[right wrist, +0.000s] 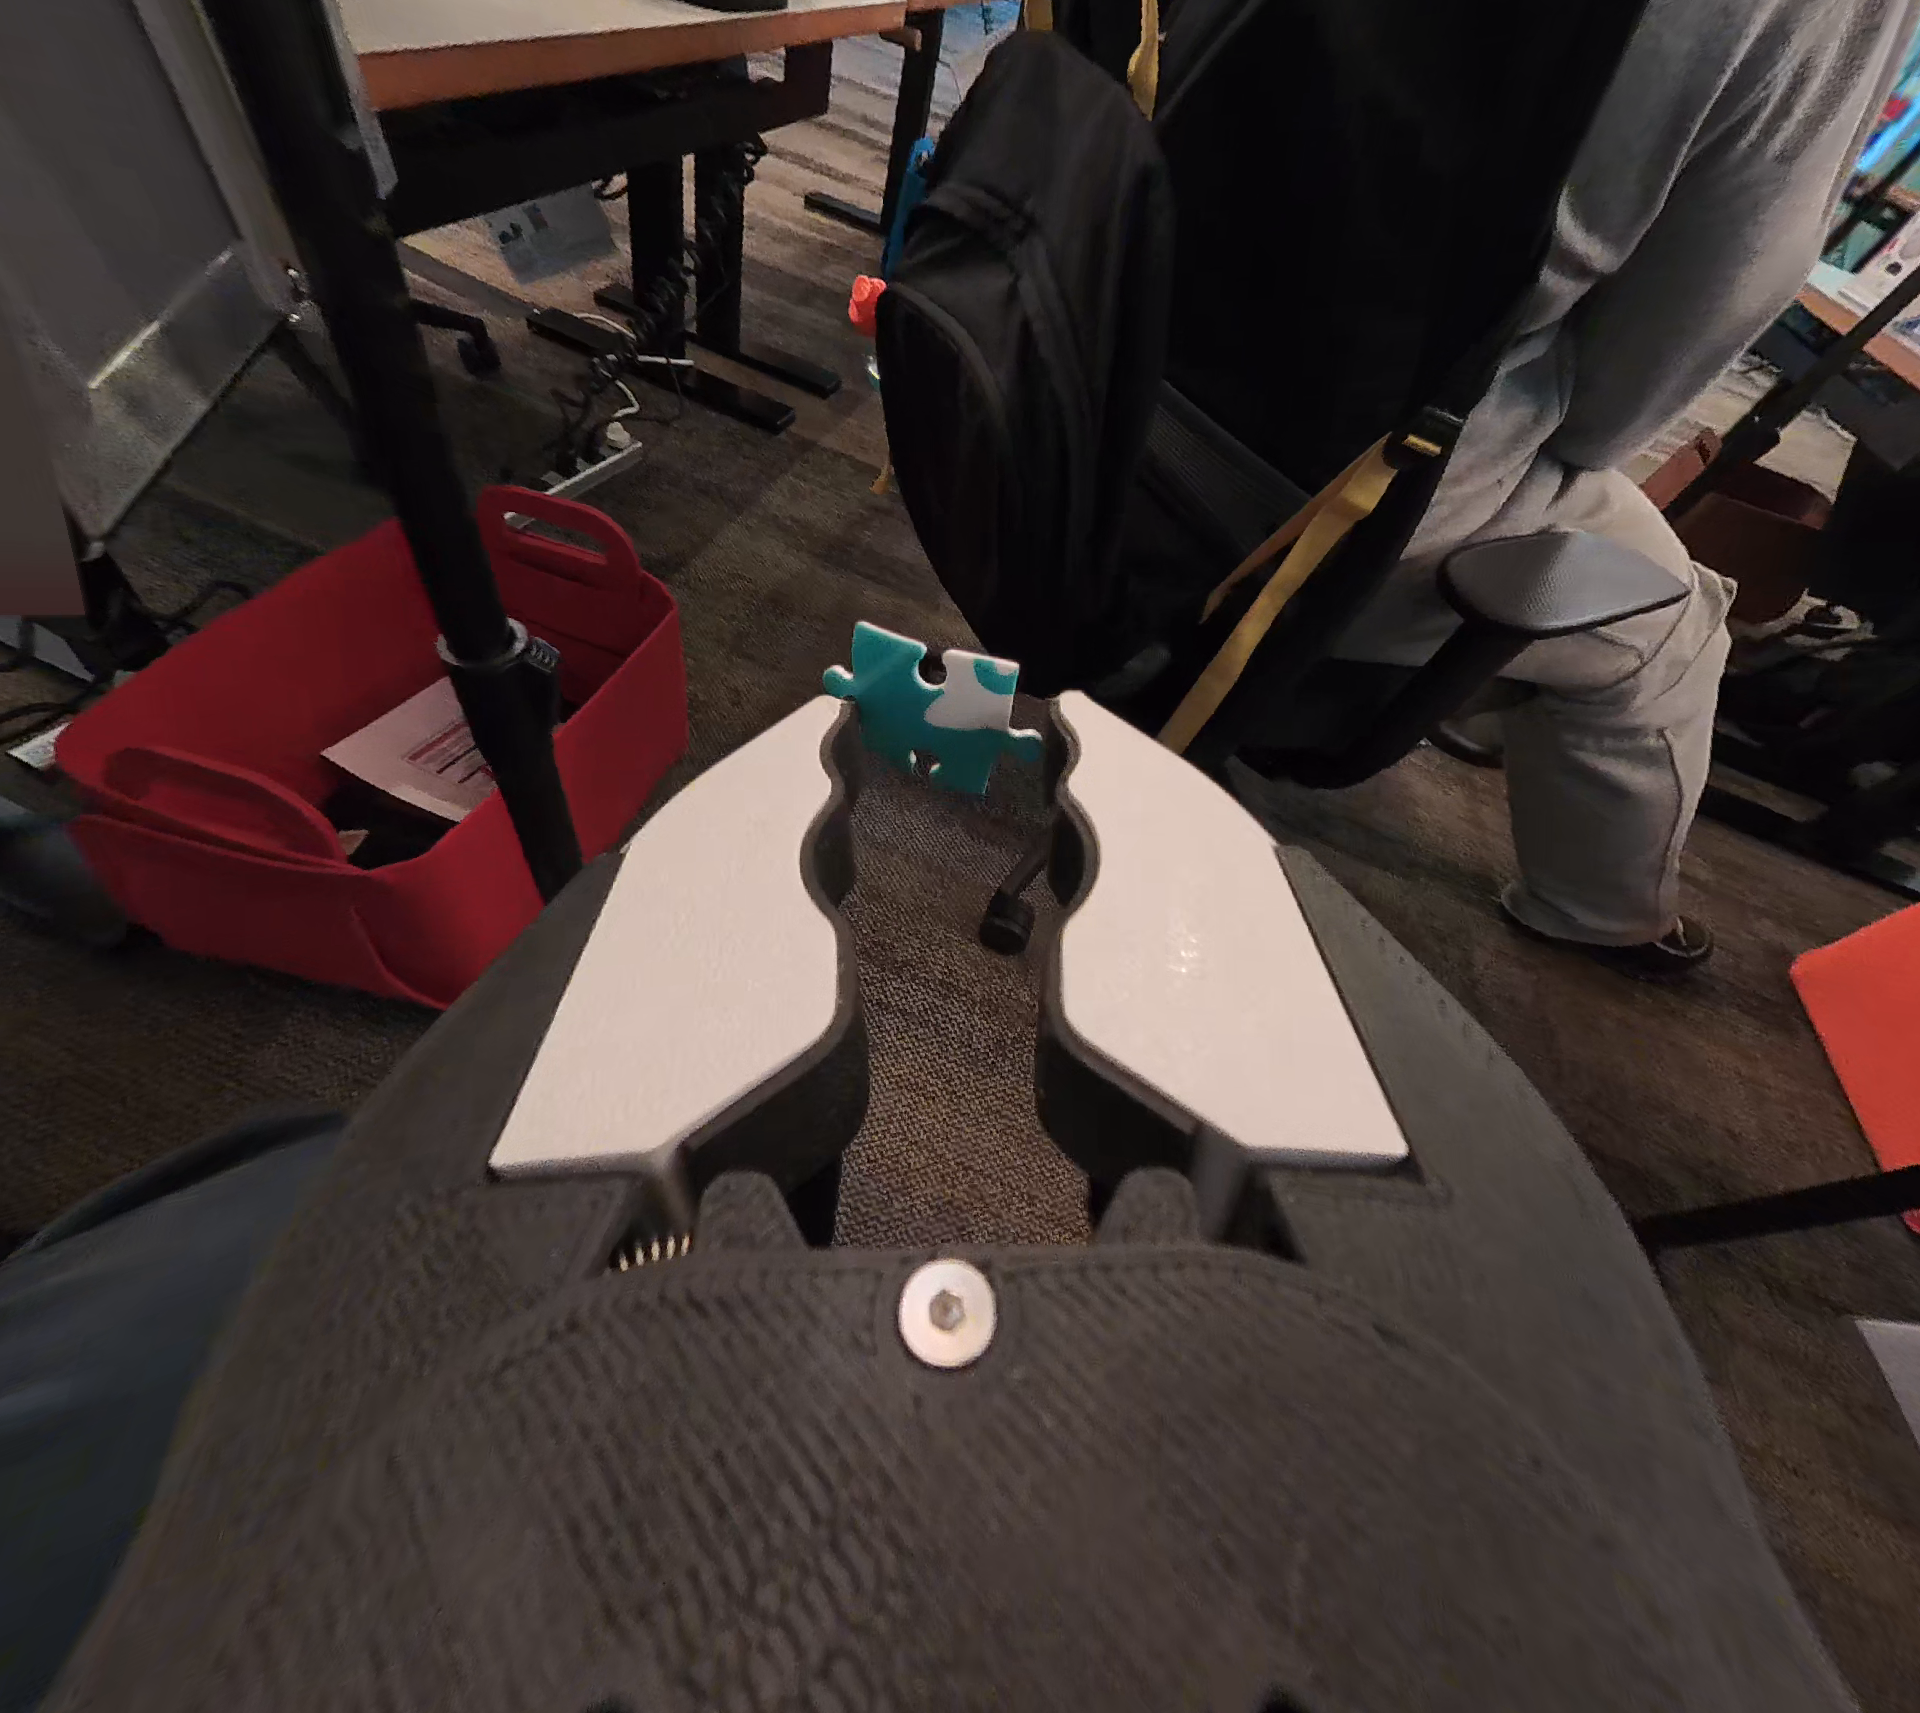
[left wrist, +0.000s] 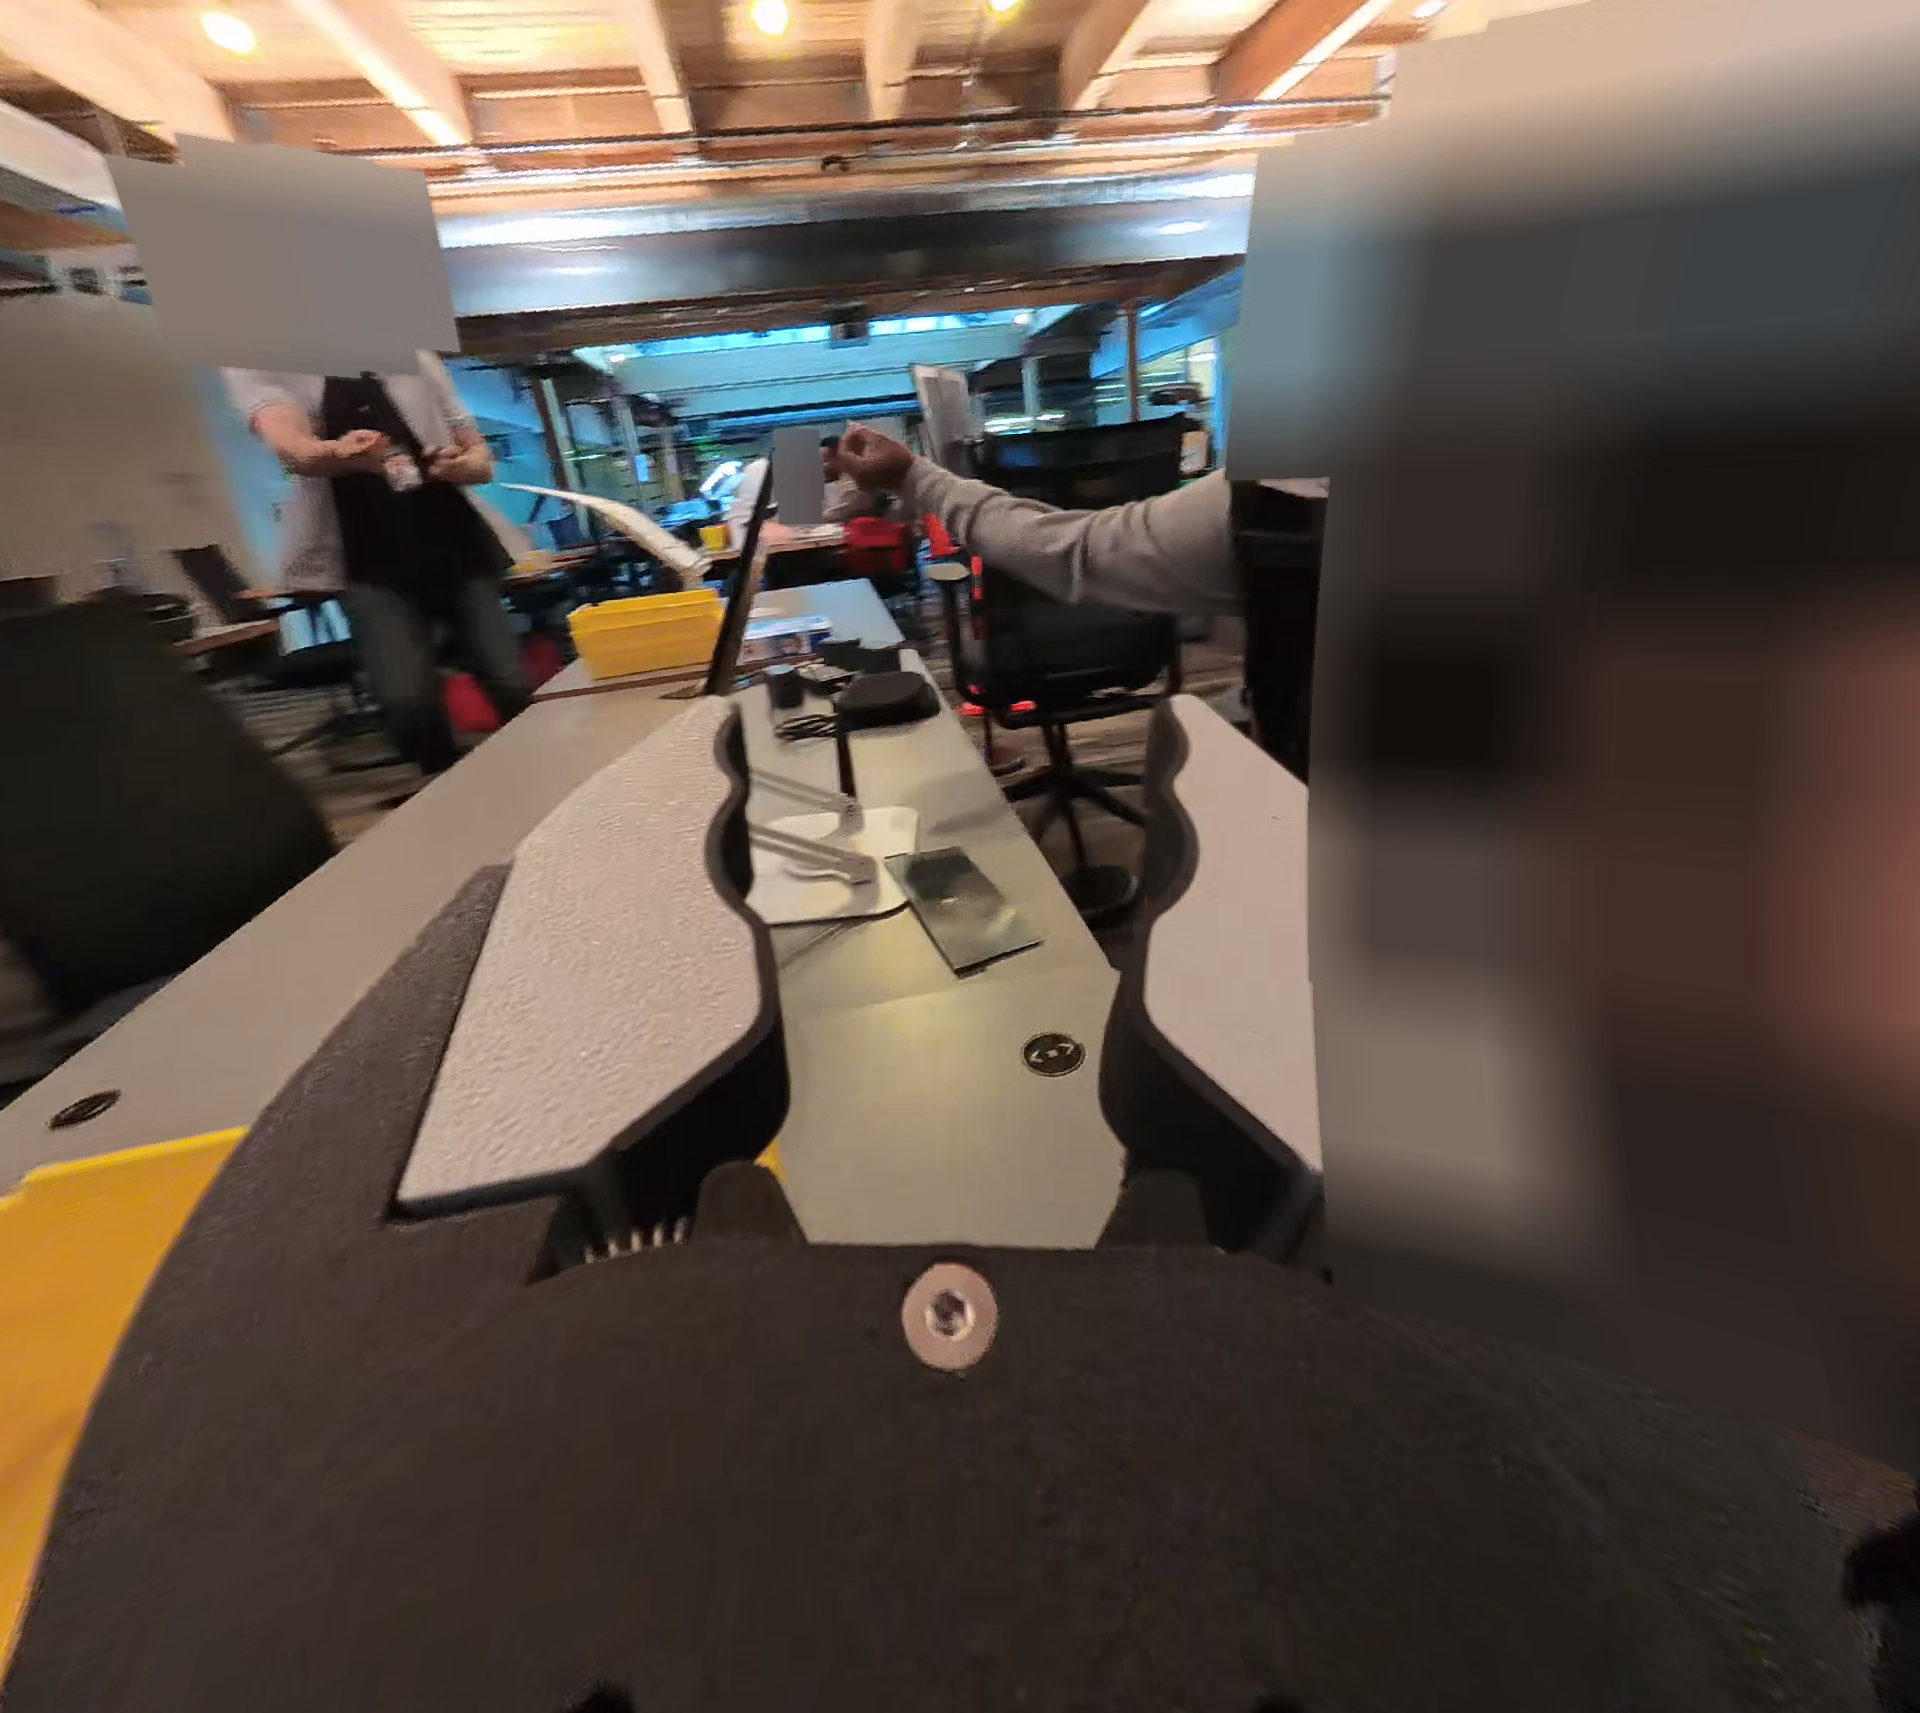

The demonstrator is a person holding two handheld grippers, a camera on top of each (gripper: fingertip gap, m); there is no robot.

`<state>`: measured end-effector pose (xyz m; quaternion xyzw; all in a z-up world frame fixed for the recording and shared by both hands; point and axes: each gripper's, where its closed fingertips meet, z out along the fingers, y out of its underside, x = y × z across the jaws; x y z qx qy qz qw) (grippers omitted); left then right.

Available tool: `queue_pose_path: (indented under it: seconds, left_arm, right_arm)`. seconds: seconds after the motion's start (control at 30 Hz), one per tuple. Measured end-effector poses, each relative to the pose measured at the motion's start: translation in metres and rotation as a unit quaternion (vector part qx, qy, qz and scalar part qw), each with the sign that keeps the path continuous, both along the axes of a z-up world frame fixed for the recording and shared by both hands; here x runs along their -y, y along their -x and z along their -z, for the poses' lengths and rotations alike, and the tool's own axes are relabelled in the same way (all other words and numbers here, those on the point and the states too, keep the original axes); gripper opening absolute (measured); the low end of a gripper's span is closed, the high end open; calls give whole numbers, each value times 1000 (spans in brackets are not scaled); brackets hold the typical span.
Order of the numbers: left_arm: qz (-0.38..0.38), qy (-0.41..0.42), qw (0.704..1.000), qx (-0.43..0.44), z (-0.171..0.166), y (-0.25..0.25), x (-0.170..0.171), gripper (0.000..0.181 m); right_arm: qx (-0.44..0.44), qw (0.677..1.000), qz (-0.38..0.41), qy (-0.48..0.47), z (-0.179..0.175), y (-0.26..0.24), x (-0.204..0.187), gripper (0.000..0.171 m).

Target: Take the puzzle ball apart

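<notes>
One puzzle piece [right wrist: 928, 707], one red basket [right wrist: 260, 780], one backpack [right wrist: 1018, 313].

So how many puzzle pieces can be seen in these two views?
1: a teal and white puzzle piece at the tips of the right gripper, over the carpet. None shows in the left wrist view; others may lie out of frame.

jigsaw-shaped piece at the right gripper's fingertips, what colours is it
The flat jigsaw-shaped puzzle piece is teal with a white patch, seen best in the right wrist view.

left claw's right finger [left wrist: 1226, 936] partly blurred over
</notes>
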<state>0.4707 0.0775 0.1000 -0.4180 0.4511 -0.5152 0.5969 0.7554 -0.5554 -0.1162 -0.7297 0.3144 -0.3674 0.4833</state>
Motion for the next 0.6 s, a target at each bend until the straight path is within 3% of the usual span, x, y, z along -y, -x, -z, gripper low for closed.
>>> queue_pose_path:
  seconds: [0.07,0.6]
  left_arm:
    - [-17,14,1000,-3,0,7,-1,83]
    - [93,41,995,-2,-16,-26,57,87]
  right_arm:
    - [0,1000,-5,-2,-4,5,1,35]
    - [2,999,-35,-12,-12,27,7,35]
